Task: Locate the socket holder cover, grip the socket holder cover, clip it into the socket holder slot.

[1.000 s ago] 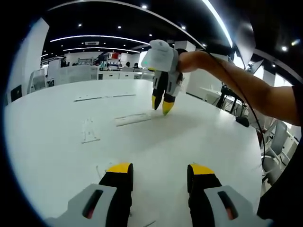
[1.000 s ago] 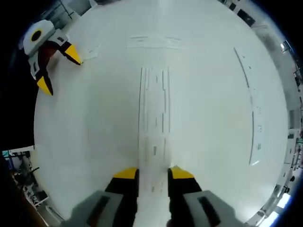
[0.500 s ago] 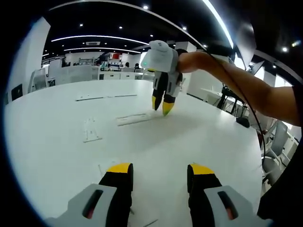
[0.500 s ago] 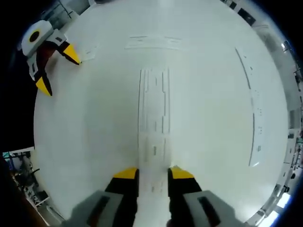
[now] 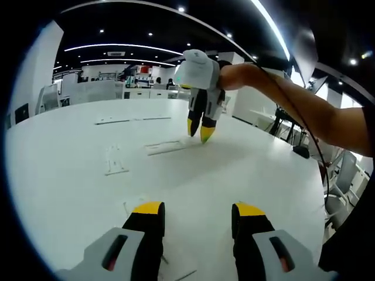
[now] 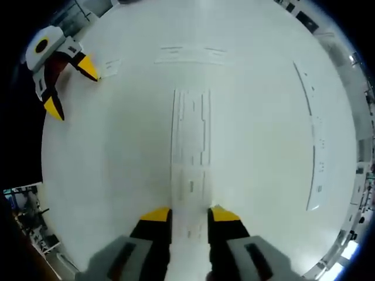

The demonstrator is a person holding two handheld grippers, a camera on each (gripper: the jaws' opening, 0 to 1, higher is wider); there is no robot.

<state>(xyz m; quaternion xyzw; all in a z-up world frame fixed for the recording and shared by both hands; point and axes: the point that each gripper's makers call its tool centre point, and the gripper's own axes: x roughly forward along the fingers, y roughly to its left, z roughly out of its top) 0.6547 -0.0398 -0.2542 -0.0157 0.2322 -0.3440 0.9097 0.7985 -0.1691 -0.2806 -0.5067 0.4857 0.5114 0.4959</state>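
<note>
White plastic on a white table: the long socket holder lies flat, its long axis running straight away from the right gripper in the right gripper view. Its near end sits between that gripper's yellow-tipped jaws, which stand a narrow gap apart on either side of the strip; whether they actually press on it cannot be told. Parallel rails and small slots run along the strip's length. Whether a cover is already seated in it cannot be made out.

From the left gripper view the same strip appears as a short flat bar lying across the table, with the right gripper pointing down at its end, tips close together, held by a person's hand and bare forearm.

Other white pieces lie well apart from the strip: a small bracket-like part, a thin pair of strips beyond the far end, and a long thin rail toward the table's right edge. Open surface surrounds the holder on both flanks.

The left gripper hovers above the near table area with its jaws spread wide and nothing between them; it also shows at the upper left of the right gripper view.
</note>
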